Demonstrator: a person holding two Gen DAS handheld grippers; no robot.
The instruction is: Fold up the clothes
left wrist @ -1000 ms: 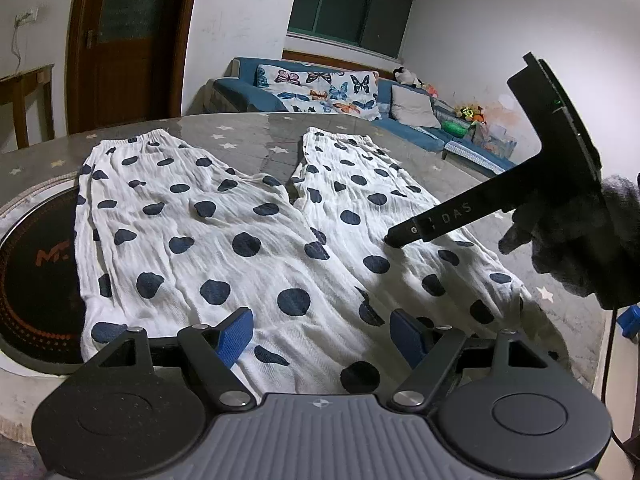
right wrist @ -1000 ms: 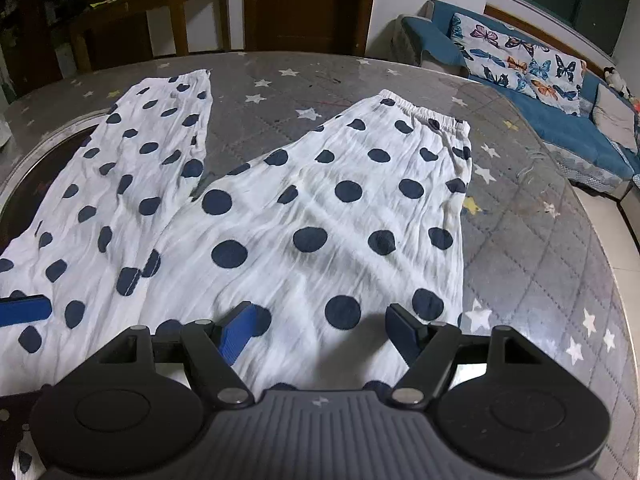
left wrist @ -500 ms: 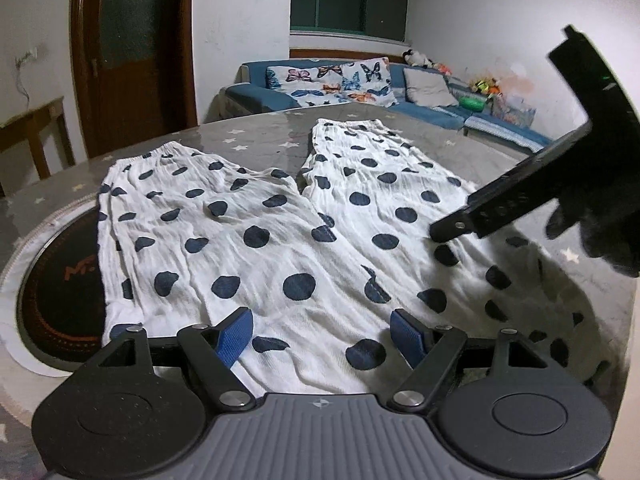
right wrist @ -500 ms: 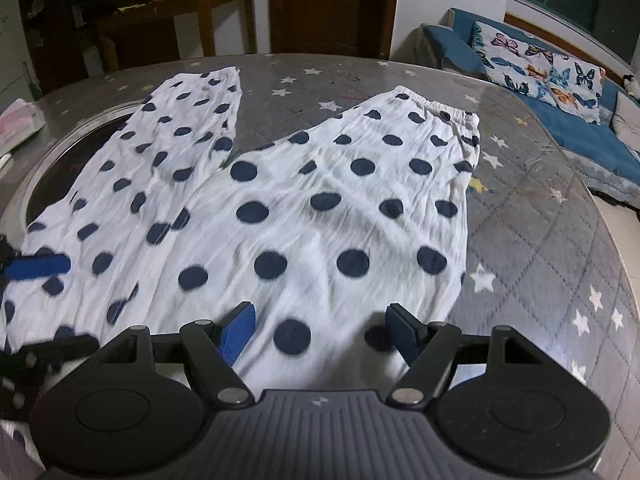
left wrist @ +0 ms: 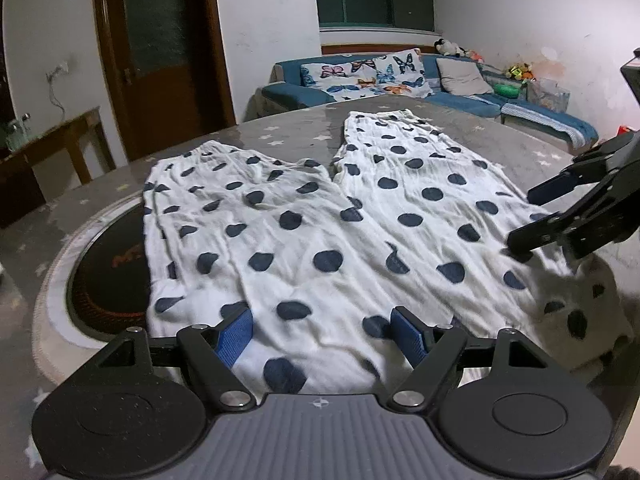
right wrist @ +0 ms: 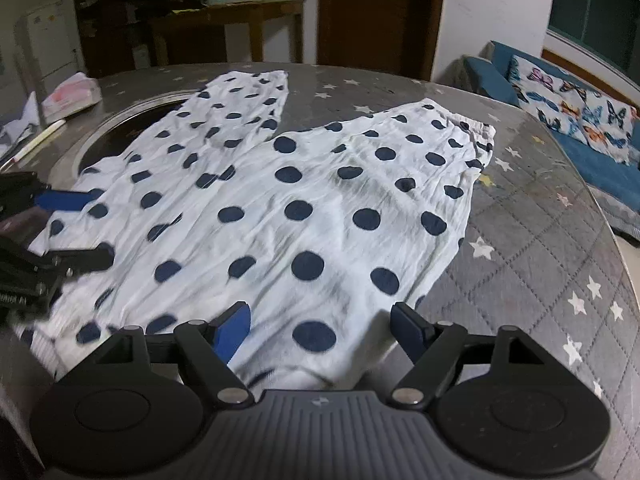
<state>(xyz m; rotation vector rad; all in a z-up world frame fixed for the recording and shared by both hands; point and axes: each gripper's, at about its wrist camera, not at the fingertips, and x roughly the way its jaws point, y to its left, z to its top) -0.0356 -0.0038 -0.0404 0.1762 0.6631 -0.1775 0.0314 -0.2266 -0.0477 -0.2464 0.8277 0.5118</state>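
Left gripper [left wrist: 322, 330] low over near end of pants [left wrist: 304, 240], pointing along the legs twd far edge of table [left wrist: 532, 140]; blue pads [left wrist: 234, 334] spread wide, cloth lying between them, nothing pinched. Seen from right cam at left edge of frame, fingers stretched over the cloth, wide apart there too.

Right gripper [right wrist: 320, 328] also low at near end of pants [right wrist: 312, 208], aimed across the right-hand leg twd its cuff; pads [right wrist: 232, 330] wide apart w/ fabric underneath, no grip on it. From left cam, right gripper [left wrist: 532, 216] coming in from right edge of frame, tilted down, lower finger tip on or just above the cloth, can't tell which.

Pants: white w/ navy dots, spread flat, wrinkled, two legs fanning apart twd far edge of table, waist end nearest both grippers. One leg lies partly over dark round inset [left wrist: 104, 276] in table's left side.

Table: grey quilted cover w/ white stars [right wrist: 580, 292], round edge. Tissue pack [right wrist: 72, 98] and a pen near far-left edge in right cam.

Room: blue sofa [left wrist: 460, 98] w/ butterfly cushions beyond table, brown door [left wrist: 160, 52], wooden side table [right wrist: 228, 26], dark window, white walls.
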